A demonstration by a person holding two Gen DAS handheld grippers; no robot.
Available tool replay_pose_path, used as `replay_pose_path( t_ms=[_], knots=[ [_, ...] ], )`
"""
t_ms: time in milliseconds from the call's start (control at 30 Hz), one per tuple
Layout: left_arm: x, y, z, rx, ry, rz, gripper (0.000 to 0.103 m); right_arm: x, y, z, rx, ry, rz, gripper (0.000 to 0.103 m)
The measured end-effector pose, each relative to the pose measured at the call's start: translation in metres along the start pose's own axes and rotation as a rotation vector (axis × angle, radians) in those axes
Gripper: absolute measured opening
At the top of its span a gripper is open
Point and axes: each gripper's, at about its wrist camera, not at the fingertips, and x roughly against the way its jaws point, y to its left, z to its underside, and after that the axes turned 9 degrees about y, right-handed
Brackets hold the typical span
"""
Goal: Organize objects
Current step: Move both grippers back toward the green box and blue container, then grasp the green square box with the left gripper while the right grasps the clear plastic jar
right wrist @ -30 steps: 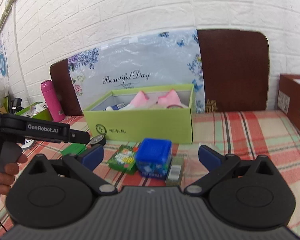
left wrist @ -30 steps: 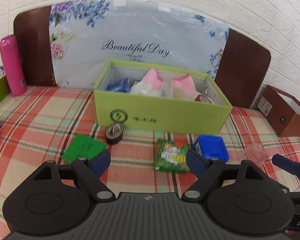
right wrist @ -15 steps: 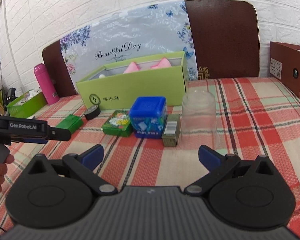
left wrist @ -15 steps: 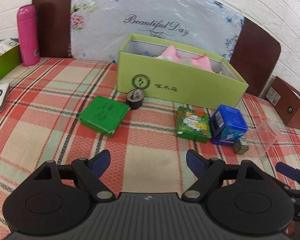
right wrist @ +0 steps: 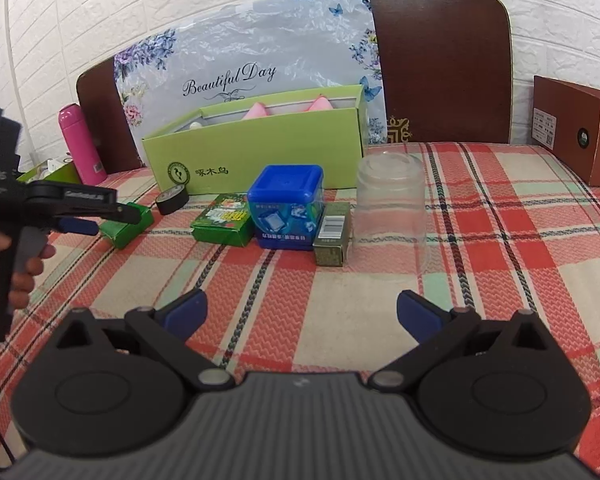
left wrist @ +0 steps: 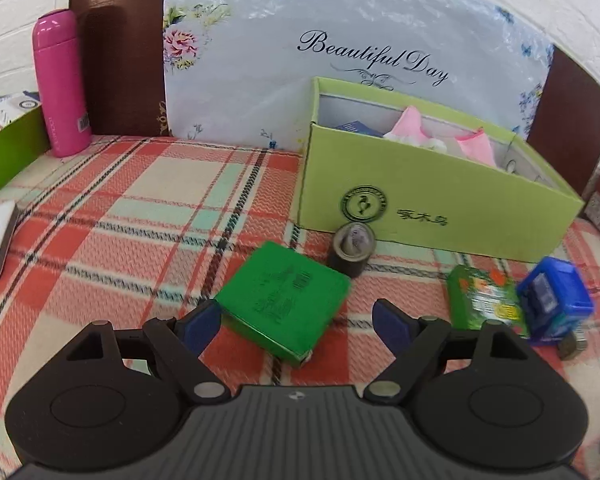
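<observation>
In the left wrist view the blue box (left wrist: pixel 554 300) at the right edge was blurred, its print unreadable. The left gripper (left wrist: pixel 296 322) stood wide open, gripping nothing; the green box (left wrist: pixel 284 304) lay at lower centre between its fingers, untouched. The right gripper (right wrist: pixel 302 314) was open and empty, the glass jar (right wrist: pixel 392 200) well above it.

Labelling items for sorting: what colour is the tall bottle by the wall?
Pink; the bottle shows best in the left wrist view.

Left tongs (left wrist: pixel 298 320) (wide apart) reached the green box (left wrist: pixel 284 304).
</observation>
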Motion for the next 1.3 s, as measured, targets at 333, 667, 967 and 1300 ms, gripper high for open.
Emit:
replay_pose_path(
  t_ms=[333,667,967,1300],
  knots=[
    [0.008,-0.001,0.021,-0.066,0.023,0.073,0.046,-0.006,-0.017,-0.022,0.001,-0.054,0.085,0.103],
    [0.027,-0.002,0.018,-0.081,-0.071,0.038,0.082,-0.031,-0.029,-0.067,0.024,-0.121,0.161,0.073],
    [-0.016,-0.014,-0.015,-0.316,-0.026,0.051,0.090,-0.004,-0.040,-0.044,-0.046,-0.084,0.137,0.046],
    [0.007,-0.021,0.013,-0.167,0.064,0.077,0.073,0.002,-0.039,-0.023,-0.082,-0.057,0.134,0.050]
  ],
)
